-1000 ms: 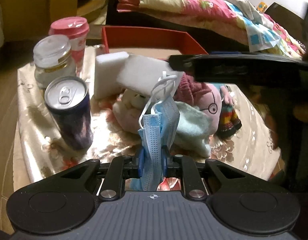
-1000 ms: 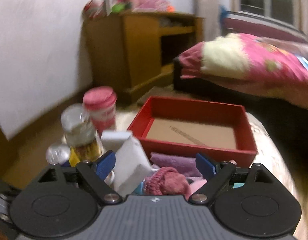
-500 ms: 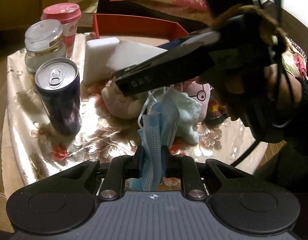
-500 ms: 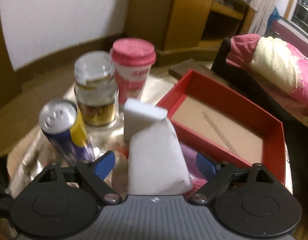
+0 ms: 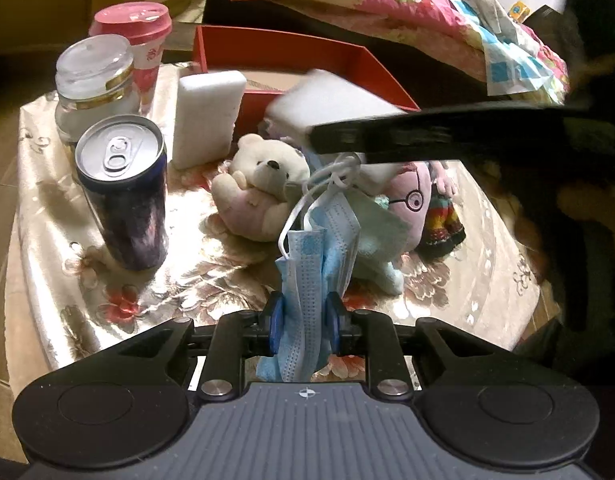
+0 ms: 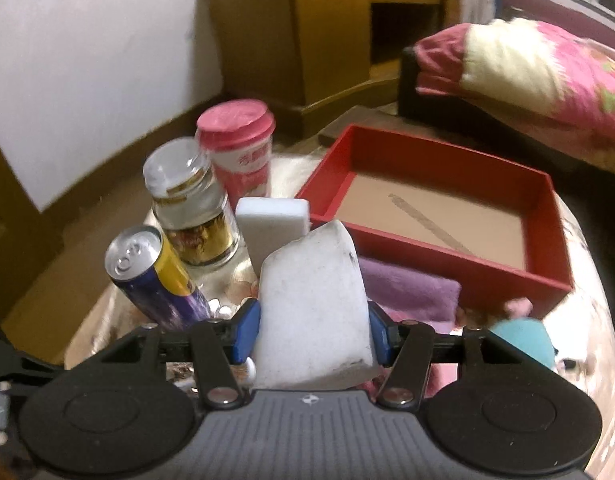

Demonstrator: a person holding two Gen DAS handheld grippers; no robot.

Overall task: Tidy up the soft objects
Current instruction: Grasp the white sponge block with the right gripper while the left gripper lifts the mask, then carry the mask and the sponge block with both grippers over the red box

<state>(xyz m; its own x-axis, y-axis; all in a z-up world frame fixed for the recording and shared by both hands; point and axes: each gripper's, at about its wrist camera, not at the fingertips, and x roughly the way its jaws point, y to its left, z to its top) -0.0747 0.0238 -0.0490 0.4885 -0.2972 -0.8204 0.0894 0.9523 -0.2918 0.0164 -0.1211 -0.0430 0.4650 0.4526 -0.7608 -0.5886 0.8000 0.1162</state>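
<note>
Between the closing pads of the right gripper [image 6: 313, 334] sits the white sponge [image 6: 313, 304], pickup step; the left gripper [image 5: 303, 320], loosening, pinches the face mask [image 5: 311, 280]; next, likely carry forward to the red box [image 6: 439, 216].

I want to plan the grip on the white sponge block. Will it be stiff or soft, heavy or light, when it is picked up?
The white sponge block sits between the pads of the closing right hand-held gripper; its sides taper there, so it probably compresses. It looks foamy, so likely light. Its worn corners suggest that it crumbles easily.

Black left gripper [image 5: 303, 322] and right gripper [image 6: 311, 338]: blue-padded jaws, silver screws, ribbed grey base.
</note>
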